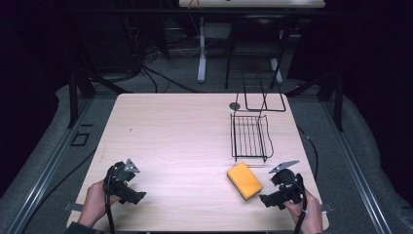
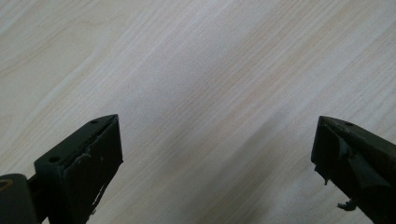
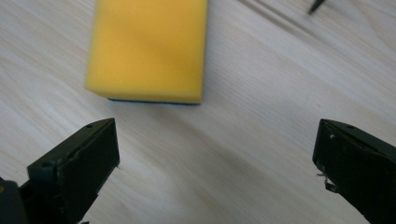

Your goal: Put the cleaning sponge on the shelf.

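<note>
One sponge (image 1: 244, 181) beside wire rack (image 1: 250, 137)

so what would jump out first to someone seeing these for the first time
The yellow sponge stands out, lying flat near the table's front right, just ahead of the right tool, whose jaws stand wide apart. Behind it sits a black wire rack. The left tool, also open, hovers over bare wood at the front left.
</note>
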`<state>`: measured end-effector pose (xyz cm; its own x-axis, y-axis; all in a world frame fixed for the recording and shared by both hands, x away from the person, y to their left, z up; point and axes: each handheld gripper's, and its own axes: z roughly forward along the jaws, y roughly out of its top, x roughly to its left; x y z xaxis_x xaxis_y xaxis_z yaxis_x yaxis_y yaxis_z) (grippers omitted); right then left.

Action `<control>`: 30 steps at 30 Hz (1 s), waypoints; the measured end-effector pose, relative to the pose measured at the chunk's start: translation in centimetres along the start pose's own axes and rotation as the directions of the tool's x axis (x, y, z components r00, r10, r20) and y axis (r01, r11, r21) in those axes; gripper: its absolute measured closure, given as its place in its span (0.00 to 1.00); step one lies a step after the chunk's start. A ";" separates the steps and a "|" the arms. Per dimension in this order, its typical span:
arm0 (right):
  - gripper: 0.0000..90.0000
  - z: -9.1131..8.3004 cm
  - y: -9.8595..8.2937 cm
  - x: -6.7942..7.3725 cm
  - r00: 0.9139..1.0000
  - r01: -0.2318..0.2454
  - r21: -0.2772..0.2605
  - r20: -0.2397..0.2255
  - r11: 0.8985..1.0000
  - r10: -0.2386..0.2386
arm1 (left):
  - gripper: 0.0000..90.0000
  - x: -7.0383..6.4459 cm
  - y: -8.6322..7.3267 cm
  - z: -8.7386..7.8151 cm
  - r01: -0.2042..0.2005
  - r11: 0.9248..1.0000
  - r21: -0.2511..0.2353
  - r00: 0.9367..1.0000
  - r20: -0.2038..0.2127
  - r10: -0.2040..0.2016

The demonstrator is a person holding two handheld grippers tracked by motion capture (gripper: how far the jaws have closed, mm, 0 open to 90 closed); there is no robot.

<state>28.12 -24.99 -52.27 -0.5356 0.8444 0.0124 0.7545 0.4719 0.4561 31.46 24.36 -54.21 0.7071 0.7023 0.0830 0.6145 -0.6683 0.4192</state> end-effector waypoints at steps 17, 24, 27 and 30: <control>0.00 3.3 3.9 2.9 0.995 0.097 0.061 -0.036 0.993 -0.095 | 0.02 -0.1 0.1 0.1 -0.005 1.000 0.000 1.000 0.001 0.005; 0.00 4.6 4.4 3.5 0.994 0.108 0.093 -0.044 0.990 -0.104 | 0.02 0.0 0.1 0.0 -0.005 1.000 -0.001 1.000 0.002 0.005; 0.06 5.0 4.3 3.7 0.993 0.114 0.113 -0.037 0.987 -0.110 | 0.02 0.0 0.1 0.0 -0.005 1.000 -0.002 1.000 0.003 0.005; 0.15 5.1 4.2 3.7 0.993 0.113 0.119 -0.032 0.986 -0.110 | 0.02 0.0 0.1 0.0 -0.004 1.000 -0.002 1.000 0.003 0.004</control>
<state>31.25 -18.53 -54.83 -0.6271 0.7789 -0.0094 0.7290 0.5911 0.3453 31.48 24.31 -54.20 0.7107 0.6987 0.0820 0.6109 -0.6707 0.4206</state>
